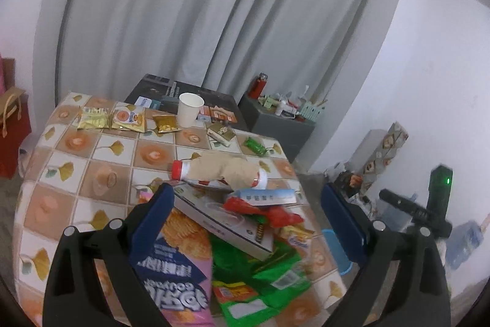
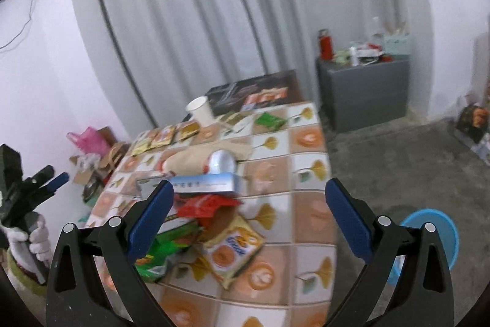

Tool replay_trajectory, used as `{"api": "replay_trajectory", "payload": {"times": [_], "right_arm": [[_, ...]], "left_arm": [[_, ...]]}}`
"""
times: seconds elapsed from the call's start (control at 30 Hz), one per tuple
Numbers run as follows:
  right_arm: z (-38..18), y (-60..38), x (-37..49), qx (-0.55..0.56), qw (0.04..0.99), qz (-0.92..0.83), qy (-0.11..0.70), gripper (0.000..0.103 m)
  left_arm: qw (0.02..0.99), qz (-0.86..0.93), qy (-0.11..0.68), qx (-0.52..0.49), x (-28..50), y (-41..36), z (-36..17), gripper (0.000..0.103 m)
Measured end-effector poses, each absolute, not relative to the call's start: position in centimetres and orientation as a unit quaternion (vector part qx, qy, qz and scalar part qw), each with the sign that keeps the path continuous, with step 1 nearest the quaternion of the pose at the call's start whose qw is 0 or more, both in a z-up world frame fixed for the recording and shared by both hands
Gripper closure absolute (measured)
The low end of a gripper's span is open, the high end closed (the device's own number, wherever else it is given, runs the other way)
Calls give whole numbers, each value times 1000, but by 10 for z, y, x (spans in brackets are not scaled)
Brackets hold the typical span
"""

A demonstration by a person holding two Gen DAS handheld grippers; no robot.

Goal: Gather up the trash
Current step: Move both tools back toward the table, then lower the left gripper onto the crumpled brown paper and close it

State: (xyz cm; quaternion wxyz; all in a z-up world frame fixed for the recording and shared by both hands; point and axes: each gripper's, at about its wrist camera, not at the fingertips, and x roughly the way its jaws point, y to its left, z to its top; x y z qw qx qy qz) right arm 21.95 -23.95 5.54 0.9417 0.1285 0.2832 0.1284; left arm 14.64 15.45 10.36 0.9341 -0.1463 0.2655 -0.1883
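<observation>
Both the left tongs [image 1: 248,222] and right tongs [image 2: 249,215] stand wide and empty above the trash pile [image 1: 245,222] at lower centre of the desk [image 1: 92,161]. Select one top wrapper, such as the red wrapper [image 2: 203,206]. Lower squarely before closing, then carry it to the blue bin [image 2: 435,232] at lower right.

No clearly legible text, perhaps.

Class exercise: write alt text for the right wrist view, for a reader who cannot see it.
The open right tool hovers above a tiled-pattern table strewn with snack wrappers, over a red wrapper and a yellow biscuit packet. A white paper cup stands at the far end; a blue bin sits on the floor, right.
</observation>
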Motion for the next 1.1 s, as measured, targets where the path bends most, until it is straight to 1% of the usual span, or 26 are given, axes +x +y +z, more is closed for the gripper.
{"api": "replay_trajectory", "payload": {"times": [0.13, 0.27, 0.4, 0.47, 0.53, 0.73, 0.8, 0.87, 0.9, 0.97, 1.0, 1.07, 1.1], "right_arm": [[55, -227, 248, 137, 930, 156, 302, 8], [50, -224, 284, 166, 912, 181, 329, 8], [39, -223, 312, 201, 896, 183, 352, 8], [34, -224, 319, 214, 889, 185, 360, 8], [30, -223, 325, 217, 886, 187, 365, 8], [18, -227, 337, 223, 878, 184, 381, 8], [13, -230, 340, 227, 875, 183, 387, 8], [9, -233, 344, 236, 868, 189, 394, 9], [6, -233, 345, 245, 862, 195, 399, 10], [1, -234, 346, 261, 851, 207, 407, 12], [-3, -234, 347, 271, 843, 214, 413, 13], [-11, -234, 349, 292, 825, 225, 428, 16], [-15, -233, 351, 303, 816, 229, 436, 18]], "left_arm": [[923, -212, 292, -131, 182, 147, 106, 9], [905, -232, 343, -102, 245, 124, 100, 9], [884, -228, 401, -71, 307, 99, 78, 9], [871, -227, 432, -54, 336, 85, 62, 15], [859, -230, 455, -39, 359, 73, 47, 15], [844, -218, 490, 5, 391, 50, 16, 20], [840, -212, 499, 11, 396, 46, 8, 23], [836, -206, 509, 14, 399, 44, 1, 29], [841, -202, 502, 19, 398, 43, 2, 30], [842, -200, 501, 26, 397, 41, 2, 37], [843, -195, 501, 27, 396, 41, 2, 38], [843, -189, 502, 30, 397, 42, 3, 46], [843, -186, 503, 32, 396, 42, 4, 48]]}}
